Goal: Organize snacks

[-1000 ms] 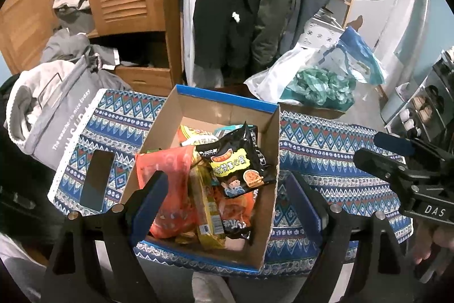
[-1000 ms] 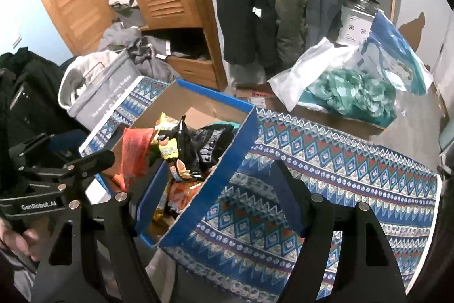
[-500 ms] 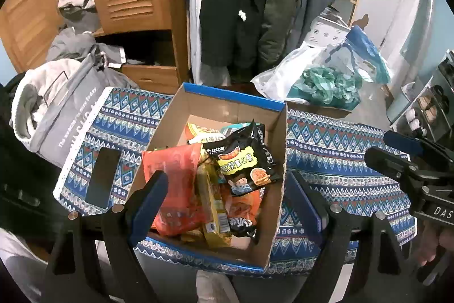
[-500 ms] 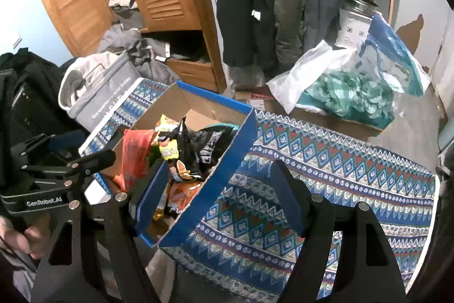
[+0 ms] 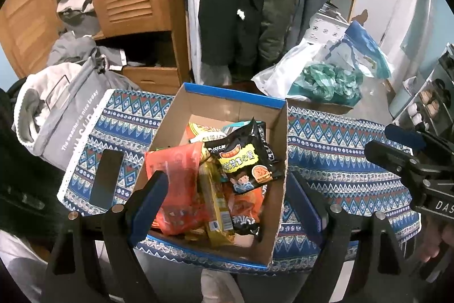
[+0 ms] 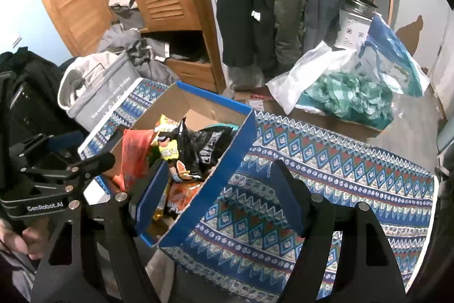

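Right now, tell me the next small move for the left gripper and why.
Probably lower the left gripper onto the black snack packet: it lies on top of the pile in the cardboard box, and the jaws stand open and empty above it.

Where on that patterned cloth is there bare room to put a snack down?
Right of the cardboard box, the patterned cloth lies bare to its far edge. Left of the box, a dark phone and grey bag crowd it.
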`<action>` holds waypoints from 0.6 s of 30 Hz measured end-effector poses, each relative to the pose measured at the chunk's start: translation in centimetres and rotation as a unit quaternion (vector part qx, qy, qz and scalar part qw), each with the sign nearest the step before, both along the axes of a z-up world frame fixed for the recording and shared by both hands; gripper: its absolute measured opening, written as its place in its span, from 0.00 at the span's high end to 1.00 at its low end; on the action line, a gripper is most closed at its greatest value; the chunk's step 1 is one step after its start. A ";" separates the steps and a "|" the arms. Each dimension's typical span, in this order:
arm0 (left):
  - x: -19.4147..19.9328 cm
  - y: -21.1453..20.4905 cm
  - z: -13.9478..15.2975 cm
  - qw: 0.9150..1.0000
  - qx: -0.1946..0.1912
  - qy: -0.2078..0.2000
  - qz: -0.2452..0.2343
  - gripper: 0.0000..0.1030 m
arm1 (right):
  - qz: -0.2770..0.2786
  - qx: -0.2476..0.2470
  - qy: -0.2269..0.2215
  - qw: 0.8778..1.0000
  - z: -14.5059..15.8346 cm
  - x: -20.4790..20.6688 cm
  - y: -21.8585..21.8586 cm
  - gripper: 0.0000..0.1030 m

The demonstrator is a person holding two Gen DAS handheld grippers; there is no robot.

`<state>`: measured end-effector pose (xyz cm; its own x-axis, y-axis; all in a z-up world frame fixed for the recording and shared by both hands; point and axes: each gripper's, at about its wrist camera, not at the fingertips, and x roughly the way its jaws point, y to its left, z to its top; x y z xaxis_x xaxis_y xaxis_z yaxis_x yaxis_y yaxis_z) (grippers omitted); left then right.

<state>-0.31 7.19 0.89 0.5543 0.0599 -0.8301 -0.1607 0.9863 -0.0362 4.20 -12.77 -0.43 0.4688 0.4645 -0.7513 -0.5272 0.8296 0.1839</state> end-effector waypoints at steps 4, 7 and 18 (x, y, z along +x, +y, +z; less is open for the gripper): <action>0.1 0.1 0.0 1.000 -0.003 0.003 0.000 0.16 | 0.000 0.000 0.000 1.000 0.0 0.0 0.0 0.28; 0.0 0.2 -0.1 1.000 -0.001 0.002 0.001 0.16 | 0.000 0.000 0.000 1.000 0.0 0.0 0.0 0.28; -0.1 0.1 -0.3 1.000 -0.004 0.008 -0.003 0.16 | 0.000 0.000 -0.001 1.000 0.2 0.0 0.0 0.28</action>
<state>-0.43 7.28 0.55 0.5411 0.0493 -0.8395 -0.1555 0.9869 -0.0422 4.22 -12.78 -0.25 0.4706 0.4642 -0.7504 -0.5277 0.8296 0.1823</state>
